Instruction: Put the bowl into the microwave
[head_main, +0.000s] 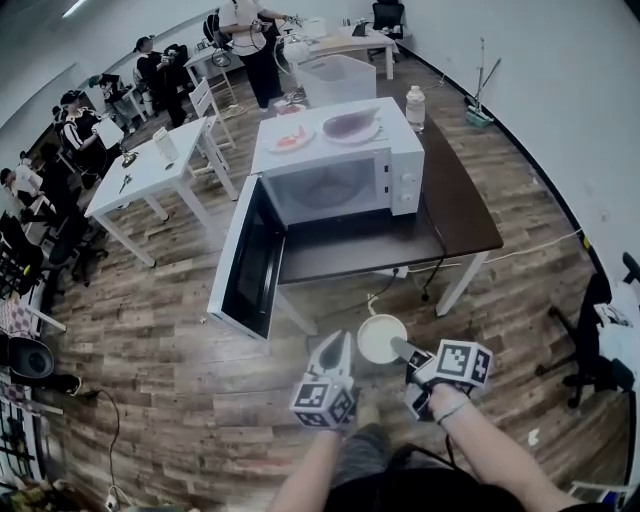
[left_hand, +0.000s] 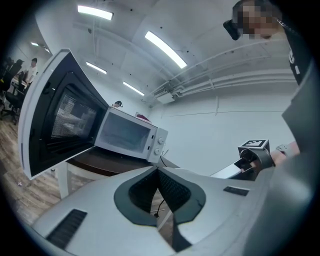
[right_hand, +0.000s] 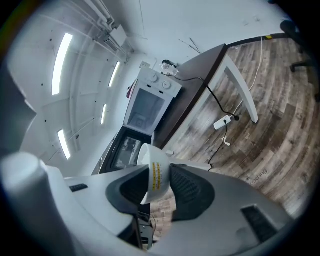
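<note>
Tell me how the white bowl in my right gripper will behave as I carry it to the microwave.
The bowl looks rigid, probably ceramic or hard plastic, so it should not flex. The right gripper pinches only one side of its rim, so it may pivot or tilt. Its smooth wall could slip if jolted.

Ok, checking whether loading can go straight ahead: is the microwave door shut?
No, the microwave door stands swung wide open at the left of the microwave, leaving its cavity exposed.
</note>
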